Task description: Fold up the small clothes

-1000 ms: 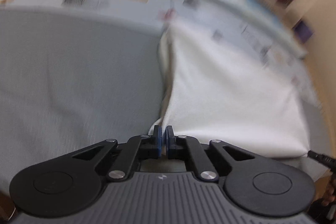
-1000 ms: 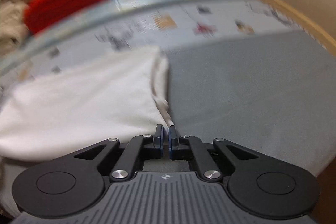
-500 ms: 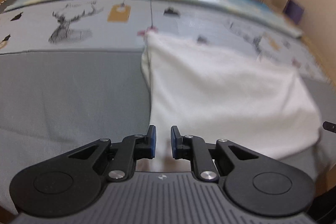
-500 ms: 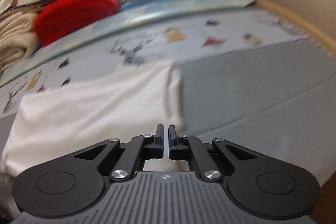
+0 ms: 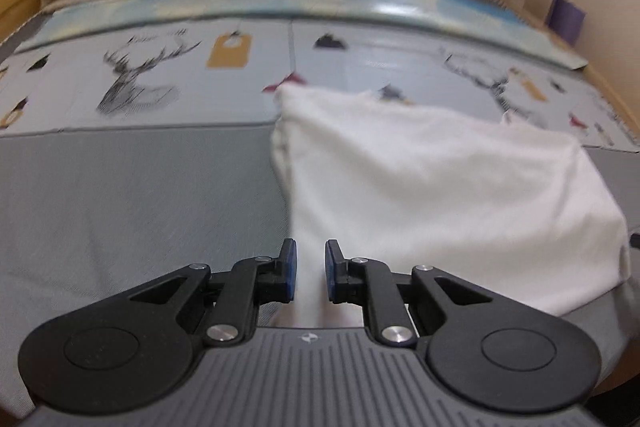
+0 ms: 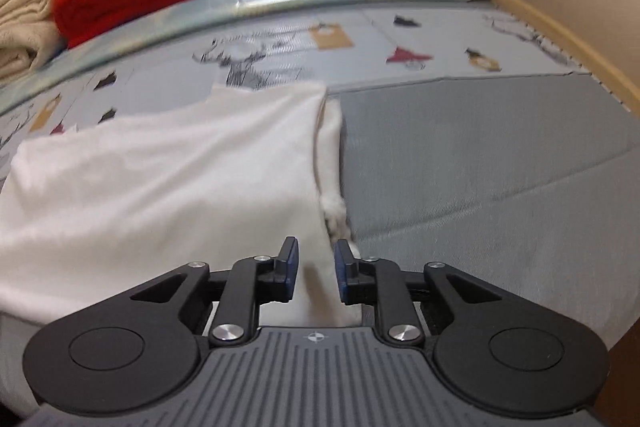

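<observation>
Both grippers, left gripper [image 5: 307,271] and right gripper [image 6: 316,269], hover over the white garment's [image 5: 440,187] near corners, fingers apart, the right's widening. Garment lies folded on the grey mat [image 5: 140,195]; I'd release cleanly, then lift away without snagging its edges.

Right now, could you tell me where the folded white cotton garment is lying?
The folded white cotton garment lies flat on the grey mat, filling the right half of the left wrist view, its far edge reaching the deer-printed sheet.
</observation>
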### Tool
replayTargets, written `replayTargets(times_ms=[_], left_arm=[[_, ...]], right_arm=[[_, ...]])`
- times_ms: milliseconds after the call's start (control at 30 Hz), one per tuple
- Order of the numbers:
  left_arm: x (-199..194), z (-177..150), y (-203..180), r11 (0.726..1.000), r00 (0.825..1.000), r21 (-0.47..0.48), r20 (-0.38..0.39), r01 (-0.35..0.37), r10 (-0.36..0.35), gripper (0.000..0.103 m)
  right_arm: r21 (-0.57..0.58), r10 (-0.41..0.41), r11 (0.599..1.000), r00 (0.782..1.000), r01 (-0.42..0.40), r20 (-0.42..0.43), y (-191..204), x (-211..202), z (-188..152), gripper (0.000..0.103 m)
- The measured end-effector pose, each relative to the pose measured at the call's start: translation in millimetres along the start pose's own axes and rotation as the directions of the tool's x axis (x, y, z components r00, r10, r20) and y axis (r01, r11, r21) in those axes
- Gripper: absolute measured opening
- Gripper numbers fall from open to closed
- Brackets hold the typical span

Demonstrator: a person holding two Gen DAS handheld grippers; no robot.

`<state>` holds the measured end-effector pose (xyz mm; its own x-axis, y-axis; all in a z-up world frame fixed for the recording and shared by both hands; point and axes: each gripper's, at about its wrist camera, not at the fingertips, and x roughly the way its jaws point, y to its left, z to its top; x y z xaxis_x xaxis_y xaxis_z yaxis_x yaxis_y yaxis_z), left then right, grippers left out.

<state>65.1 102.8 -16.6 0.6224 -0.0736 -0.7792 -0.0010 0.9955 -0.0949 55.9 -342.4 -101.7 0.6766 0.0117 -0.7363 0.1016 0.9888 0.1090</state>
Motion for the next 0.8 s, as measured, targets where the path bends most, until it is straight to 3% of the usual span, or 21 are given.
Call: replayTargets(times_ms=[100,233,400,533,600,700,767,800], left_arm=[[14,5,-12,1.0,1.0,-0.001,-0.012,0.023,-0.023,0.016],[33,4,-21,0.999,0.997,0.024,-0.078,-0.023,0.025,0.016],[30,2,-25,1.0,0.999,0.03,-0.052,0.008,-0.007,0.016],[42,-8,-29,0.996,0.991,0.082,-0.124,-0.039,0.049,0.016],[33,-7,-29,0.995,0.994,0.087,-0.097,-0.041,0.049,0.016],[8,4,-28,0.997,0.999,0.078,-0.032,0.007,-0.005,0.017],[-9,14,-25,0.996,1.0,0.084,0.007,0.027,-0.027,0.021],[-19,21,-22,0.996,0.999,0.089,0.034,0.025,-0.028,0.027]], right_arm=[[0.021,-0.027,0.999,0.999,0.027,-0.033,-3,8,-3,0.036],[0.037,-0.055,0.997,0.985,0.061,-0.161,-6,29,-11,0.038],[0.011,-0.069,0.998,0.996,0.07,-0.061,-4,16,-7,0.039],[0.063,-0.114,0.99,0.983,0.124,-0.143,-14,27,-12,0.039],[0.099,-0.111,0.988,0.987,0.122,-0.114,-15,20,-8,0.039],[0.087,-0.111,0.99,0.994,0.111,-0.011,-5,-2,4,0.04],[0.074,-0.082,0.994,0.994,0.077,0.071,5,-18,13,0.04],[0.064,-0.071,0.996,0.992,0.064,0.109,11,-26,16,0.04]])
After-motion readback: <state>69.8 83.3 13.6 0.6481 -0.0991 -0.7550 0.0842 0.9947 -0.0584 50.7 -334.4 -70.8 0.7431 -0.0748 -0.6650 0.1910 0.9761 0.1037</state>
